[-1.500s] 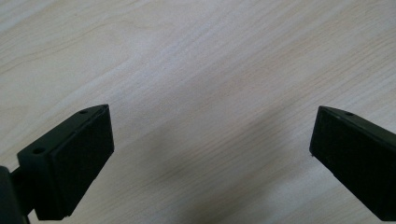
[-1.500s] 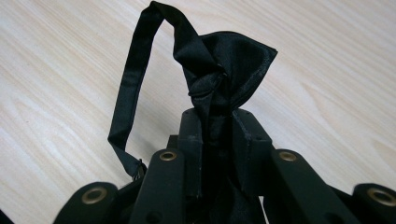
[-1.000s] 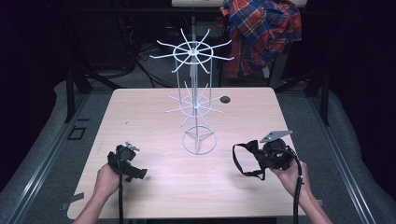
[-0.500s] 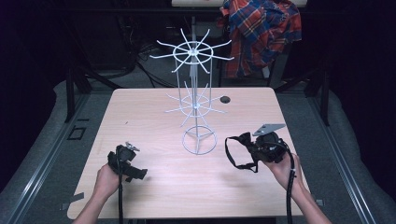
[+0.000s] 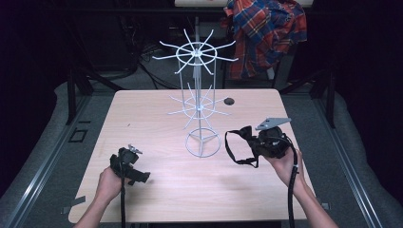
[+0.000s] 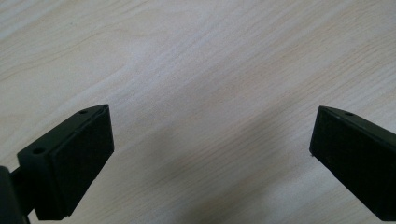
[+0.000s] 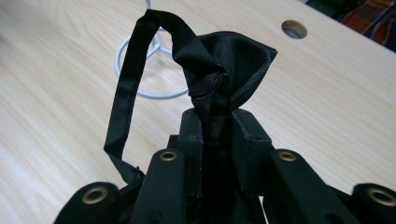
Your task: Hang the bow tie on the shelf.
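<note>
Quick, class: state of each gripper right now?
Left gripper: open, holding nothing, above bare table.
Right gripper: closed on a black bow tie, its strap hanging in a loop.

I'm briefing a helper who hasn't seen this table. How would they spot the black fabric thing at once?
Start at the white wire rack standing mid-table. Just to the right of its ring base, the right gripper is shut on the black bow tie. It is the one soft item here, with a thin strap looping off its side.
</note>
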